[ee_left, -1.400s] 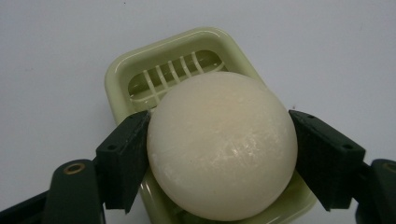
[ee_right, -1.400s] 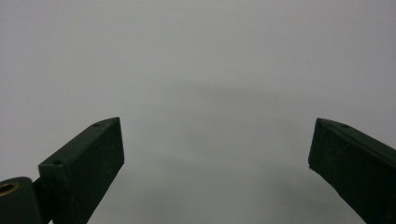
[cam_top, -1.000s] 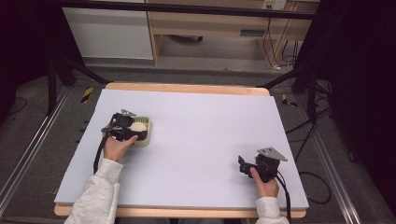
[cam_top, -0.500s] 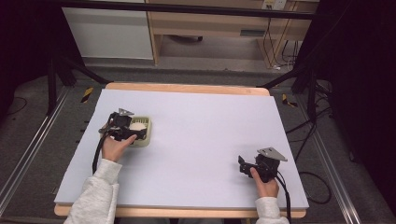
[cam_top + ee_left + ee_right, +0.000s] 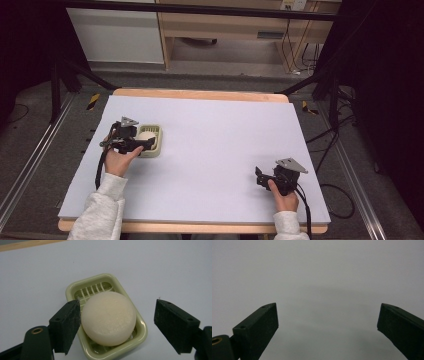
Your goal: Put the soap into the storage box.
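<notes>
Hovering at the tabletop's point(image 5: 215, 130) left side, the left tool point(image 5: 117, 322) is spreading its jaws apart around a round soap bar point(image 5: 109, 317) lying in a green soap dish point(image 5: 140, 326). The right tool point(image 5: 328, 326) is idling near right, jaws apart.

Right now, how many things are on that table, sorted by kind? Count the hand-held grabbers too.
Soap bars: 1, the round cream soap
Soap dishes: 1, the pale green dish holding it
Grippers: 2, the left gripper open around the soap, the right gripper open over bare table
Total: 4
</notes>
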